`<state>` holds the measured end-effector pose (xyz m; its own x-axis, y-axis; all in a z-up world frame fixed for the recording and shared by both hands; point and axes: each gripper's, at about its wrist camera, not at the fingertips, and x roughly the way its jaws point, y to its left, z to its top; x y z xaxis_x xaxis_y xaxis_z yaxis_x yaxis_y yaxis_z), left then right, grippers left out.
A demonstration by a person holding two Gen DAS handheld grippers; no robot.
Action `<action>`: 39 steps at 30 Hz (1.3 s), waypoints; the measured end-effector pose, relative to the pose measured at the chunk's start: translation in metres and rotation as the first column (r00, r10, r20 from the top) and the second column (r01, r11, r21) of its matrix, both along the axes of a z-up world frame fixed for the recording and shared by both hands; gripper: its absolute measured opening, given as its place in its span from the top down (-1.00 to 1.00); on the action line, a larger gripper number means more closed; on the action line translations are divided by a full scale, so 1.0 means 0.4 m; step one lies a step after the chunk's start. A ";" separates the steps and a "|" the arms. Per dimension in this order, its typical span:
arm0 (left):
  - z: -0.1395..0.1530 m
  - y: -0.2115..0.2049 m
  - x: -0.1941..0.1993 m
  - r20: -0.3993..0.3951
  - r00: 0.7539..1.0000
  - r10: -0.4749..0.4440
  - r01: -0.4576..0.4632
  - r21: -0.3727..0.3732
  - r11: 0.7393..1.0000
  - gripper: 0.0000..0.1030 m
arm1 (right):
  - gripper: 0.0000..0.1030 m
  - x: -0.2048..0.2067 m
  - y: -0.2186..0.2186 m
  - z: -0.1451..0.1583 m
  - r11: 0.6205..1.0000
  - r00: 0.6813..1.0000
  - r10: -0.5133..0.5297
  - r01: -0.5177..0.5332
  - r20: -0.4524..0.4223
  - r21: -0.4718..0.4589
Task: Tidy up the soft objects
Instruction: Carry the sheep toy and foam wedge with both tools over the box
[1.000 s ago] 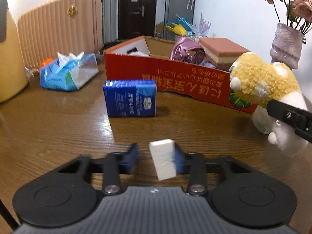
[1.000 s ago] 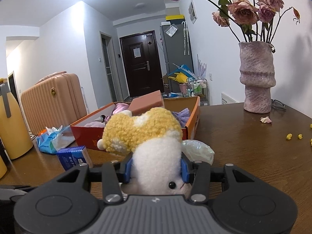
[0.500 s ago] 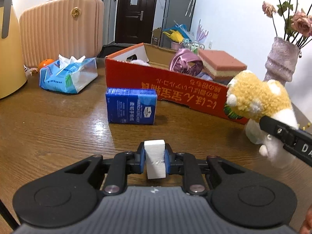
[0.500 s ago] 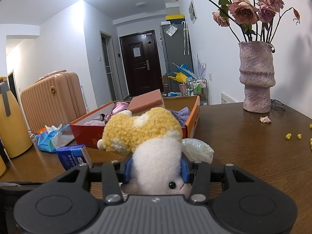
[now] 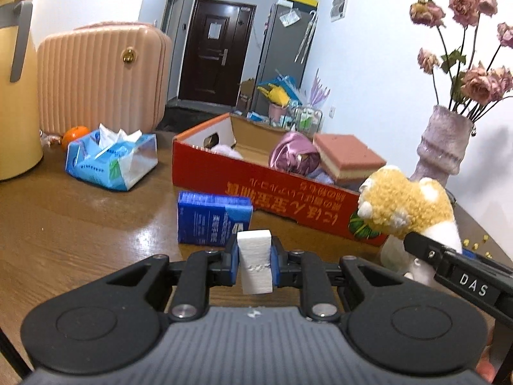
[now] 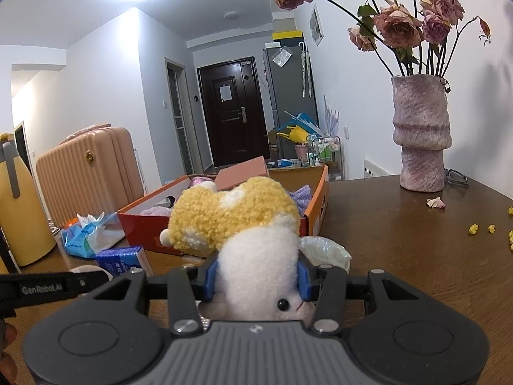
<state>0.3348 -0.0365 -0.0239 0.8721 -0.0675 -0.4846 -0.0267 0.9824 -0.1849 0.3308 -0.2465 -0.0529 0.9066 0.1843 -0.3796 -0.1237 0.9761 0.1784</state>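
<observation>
Both wrist views look low across the table (image 5: 80,224); both show the box (image 5: 256,176).

Grippers: two are counted, the left gripper (image 5: 254,261) and the right gripper (image 6: 256,277).
White foam block (image 5: 254,264): one, between the left claw's pads.
Plush toy (image 6: 250,240): one, in the right claw.
Red cardboard box (image 5: 256,186): one, seen beyond both claws.
Tissue packs: two, a blue pack (image 5: 213,221) and an opened pack (image 5: 112,160).
Vase (image 6: 421,134): one.

Each black hand-held gripper (image 5: 254,264) has blue pads (image 5: 233,264), silver screws and a ribbed grey body.
</observation>
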 end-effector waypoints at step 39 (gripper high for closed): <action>0.071 0.081 0.348 0.117 0.981 0.152 -0.145 -0.066 0.987 0.62 | 0.12 0.348 0.138 0.043 0.997 0.994 -0.071 0.070 0.081 0.010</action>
